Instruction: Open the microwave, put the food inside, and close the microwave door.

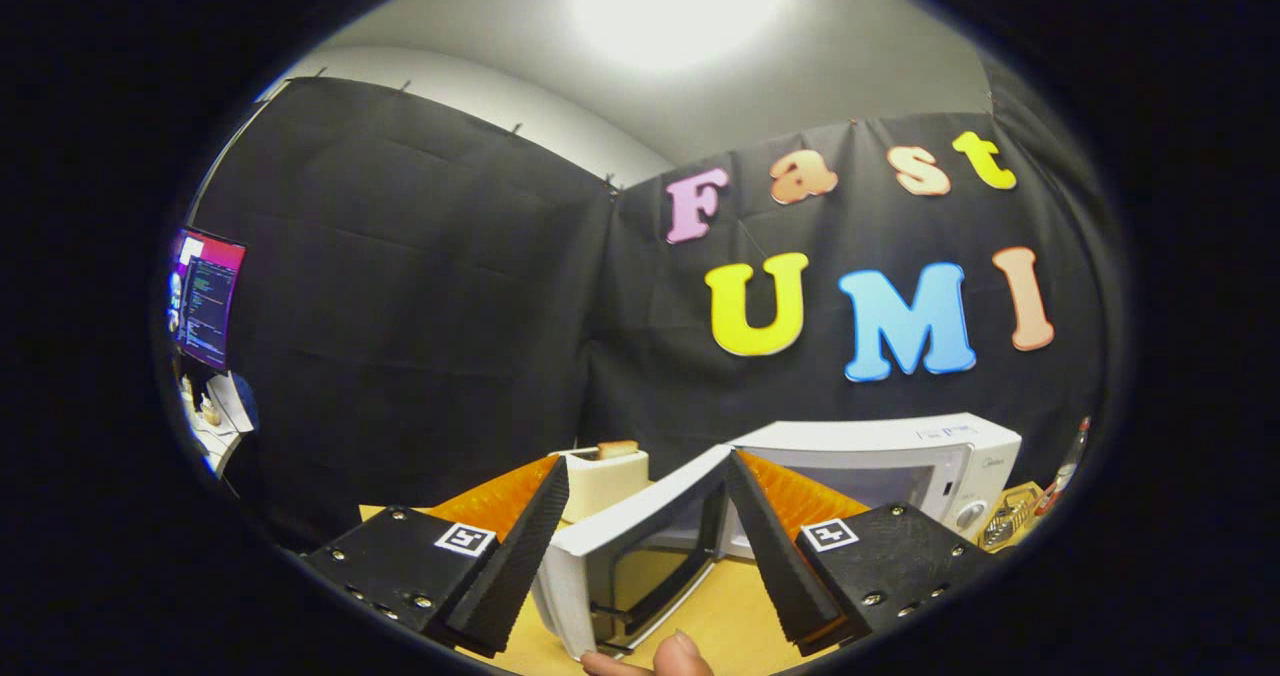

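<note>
A white microwave (900, 451) stands on the wooden table beyond my fingers. Its door (640, 546) is swung open toward me and sits in the gap between my two fingers (520, 546), near edge on. My gripper (645, 496) is open, and neither finger presses on the door. A person's fingertips (660, 658) show just under the door's lower edge. The microwave's dial panel (975, 501) is to the right of my right finger.
A white toaster (605, 478) with a slice of bread in it stands behind my left finger. A metal rack (1010, 521) and a bottle (1070, 466) sit right of the microwave. A lit monitor (208, 301) stands on a desk far left. Bare wooden table (730, 616) lies below the door.
</note>
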`<action>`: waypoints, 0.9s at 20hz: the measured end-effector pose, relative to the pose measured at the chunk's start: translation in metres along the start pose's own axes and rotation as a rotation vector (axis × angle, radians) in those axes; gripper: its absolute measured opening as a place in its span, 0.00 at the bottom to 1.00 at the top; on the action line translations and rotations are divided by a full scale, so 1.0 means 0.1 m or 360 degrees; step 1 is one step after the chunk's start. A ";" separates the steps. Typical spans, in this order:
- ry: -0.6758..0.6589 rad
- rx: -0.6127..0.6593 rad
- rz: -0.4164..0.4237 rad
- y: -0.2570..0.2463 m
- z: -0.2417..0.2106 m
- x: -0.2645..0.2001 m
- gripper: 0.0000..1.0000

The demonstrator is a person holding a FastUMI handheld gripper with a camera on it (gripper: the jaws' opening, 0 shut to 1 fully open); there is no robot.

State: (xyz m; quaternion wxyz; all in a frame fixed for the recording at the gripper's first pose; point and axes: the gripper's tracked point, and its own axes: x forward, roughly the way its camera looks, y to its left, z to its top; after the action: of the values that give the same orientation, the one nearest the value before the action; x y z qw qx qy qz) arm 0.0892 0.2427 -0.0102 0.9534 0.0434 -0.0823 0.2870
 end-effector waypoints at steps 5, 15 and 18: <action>0.0116 -0.0005 0.0363 0.88 -0.35 0.02 0.96; 0.0549 0.0134 0.0238 0.72 -1.50 0.19 0.02; 0.0580 0.0177 0.0233 0.67 -1.55 0.05 0.01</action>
State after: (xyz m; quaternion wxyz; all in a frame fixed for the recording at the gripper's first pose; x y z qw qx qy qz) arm 0.0768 0.3215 -0.1592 0.9252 0.0374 0.1047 0.3627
